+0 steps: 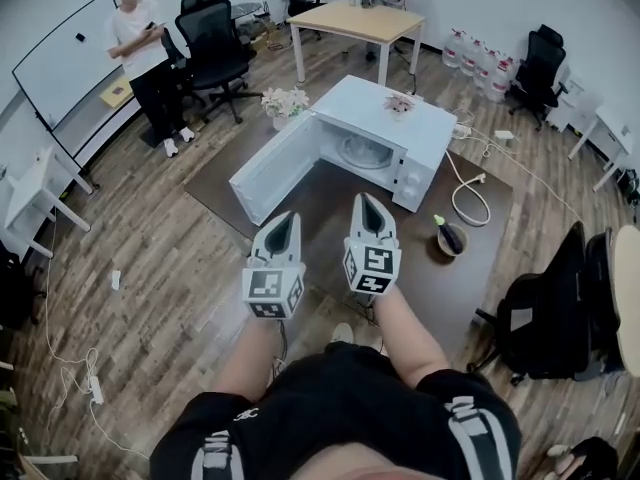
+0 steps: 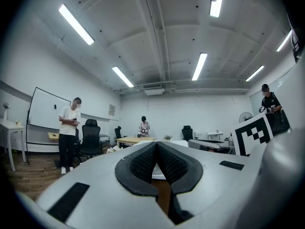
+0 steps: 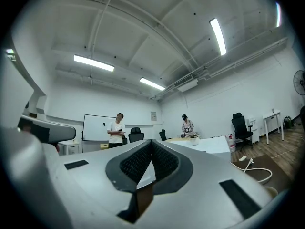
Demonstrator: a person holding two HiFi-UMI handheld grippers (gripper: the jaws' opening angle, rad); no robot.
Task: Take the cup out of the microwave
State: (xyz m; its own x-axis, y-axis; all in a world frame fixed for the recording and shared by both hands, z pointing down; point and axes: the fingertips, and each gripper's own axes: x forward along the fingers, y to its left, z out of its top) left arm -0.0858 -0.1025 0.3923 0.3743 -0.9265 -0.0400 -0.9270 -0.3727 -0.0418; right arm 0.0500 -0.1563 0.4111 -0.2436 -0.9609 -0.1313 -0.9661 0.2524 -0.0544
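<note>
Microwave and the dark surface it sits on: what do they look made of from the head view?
The microwave looks like white painted metal or plastic, smooth and faintly glossy: its flat panels show an even sheen. The dark surface under it is a matte brown sheet with no visible grain, so it could be laminate or a mat; I cannot tell which.

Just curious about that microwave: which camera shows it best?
The head view: the microwave sits in full sight, door open. Both gripper views catch only low white slivers of it.
</note>
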